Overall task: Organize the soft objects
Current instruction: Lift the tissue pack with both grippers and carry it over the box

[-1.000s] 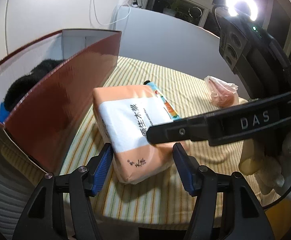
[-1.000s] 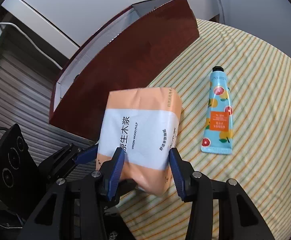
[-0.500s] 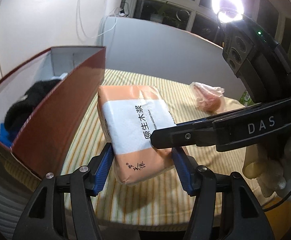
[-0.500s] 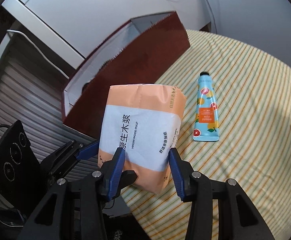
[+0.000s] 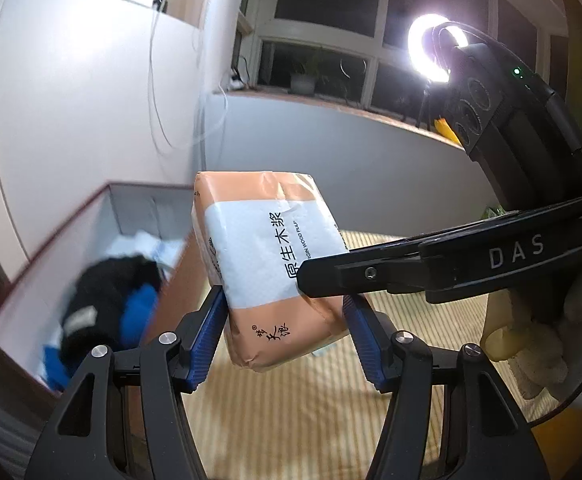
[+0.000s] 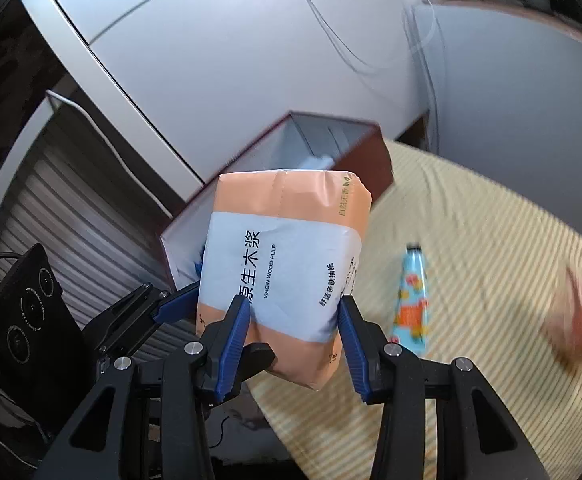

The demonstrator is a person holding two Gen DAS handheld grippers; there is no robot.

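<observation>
Tissue pack [image 5: 269, 268] hangs in the air beside the open red box [image 6: 365, 164], above the striped table [image 5: 291, 420]. I have my left tongs [image 5: 285, 336] pinching its sides, and my right tongs [image 6: 291, 332] clamp it crosswise, pads [image 6: 233, 330] flat against the wrapper.

Home room: striped tablecloth [image 5: 431, 420], night window [image 5: 331, 40], windowsill plant [image 5: 303, 76].
</observation>
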